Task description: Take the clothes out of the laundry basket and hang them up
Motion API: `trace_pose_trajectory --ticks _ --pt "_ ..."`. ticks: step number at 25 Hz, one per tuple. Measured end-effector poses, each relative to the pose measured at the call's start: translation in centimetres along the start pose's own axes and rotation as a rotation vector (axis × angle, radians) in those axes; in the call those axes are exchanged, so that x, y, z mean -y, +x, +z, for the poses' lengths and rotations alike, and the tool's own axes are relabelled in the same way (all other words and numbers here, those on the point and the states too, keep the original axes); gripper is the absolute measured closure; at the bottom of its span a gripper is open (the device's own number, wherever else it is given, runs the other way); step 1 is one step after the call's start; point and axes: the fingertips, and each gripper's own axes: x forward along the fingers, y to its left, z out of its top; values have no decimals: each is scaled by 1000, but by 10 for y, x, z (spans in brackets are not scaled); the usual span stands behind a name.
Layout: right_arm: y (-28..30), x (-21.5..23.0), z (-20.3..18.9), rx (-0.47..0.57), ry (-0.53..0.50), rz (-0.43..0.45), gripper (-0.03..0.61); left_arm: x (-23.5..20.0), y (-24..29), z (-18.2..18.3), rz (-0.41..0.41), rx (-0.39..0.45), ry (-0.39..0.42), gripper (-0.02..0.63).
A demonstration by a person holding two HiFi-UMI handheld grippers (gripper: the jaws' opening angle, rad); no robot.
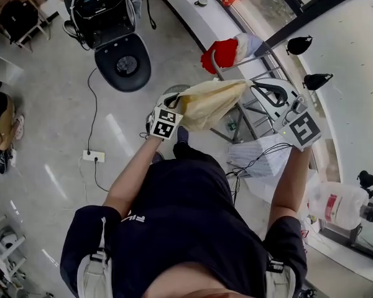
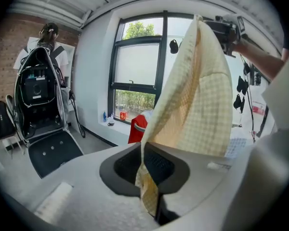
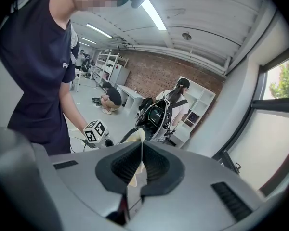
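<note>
A pale yellow checked cloth (image 1: 212, 102) is stretched between both grippers at chest height, above a metal drying rack (image 1: 245, 113). My left gripper (image 1: 176, 104) is shut on its left end; in the left gripper view the cloth (image 2: 202, 95) rises out of the closed left gripper (image 2: 147, 170) toward the right gripper (image 2: 226, 29). My right gripper (image 1: 256, 87) is shut on the other end, and in its own view a thin edge of cloth (image 3: 139, 139) is pinched in the right gripper (image 3: 140, 166). The left gripper's marker cube (image 3: 96, 132) shows beyond.
A red garment (image 1: 222, 52) hangs on the rack's far end by the window sill. Black clips (image 1: 315, 79) hang at the right. A white bag (image 1: 261, 157) and a plastic bottle (image 1: 339, 203) sit near my right side. A black device (image 1: 115, 27) and a power strip (image 1: 93, 156) stand on the floor.
</note>
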Motion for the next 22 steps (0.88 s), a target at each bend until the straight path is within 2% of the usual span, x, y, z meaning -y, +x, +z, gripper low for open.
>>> trace_pose_trajectory --ticks 3,7,15,18,22 --pt "-13 6 -22 -21 33 -49 571 -14 -6 14 22 21 22 581" --pt "-36 18 -37 -72 68 -123 571 -35 -30 55 64 71 36 581" --pt "-41 15 -26 -162 172 -279 571 -93 -114 156 117 214 97 583" --pt "-47 13 -28 -205 206 -347 571 -100 -131 187 141 240 153 583" --pt "-60 11 -48 -221 256 -413 571 -87 -126 223 147 273 201 583"
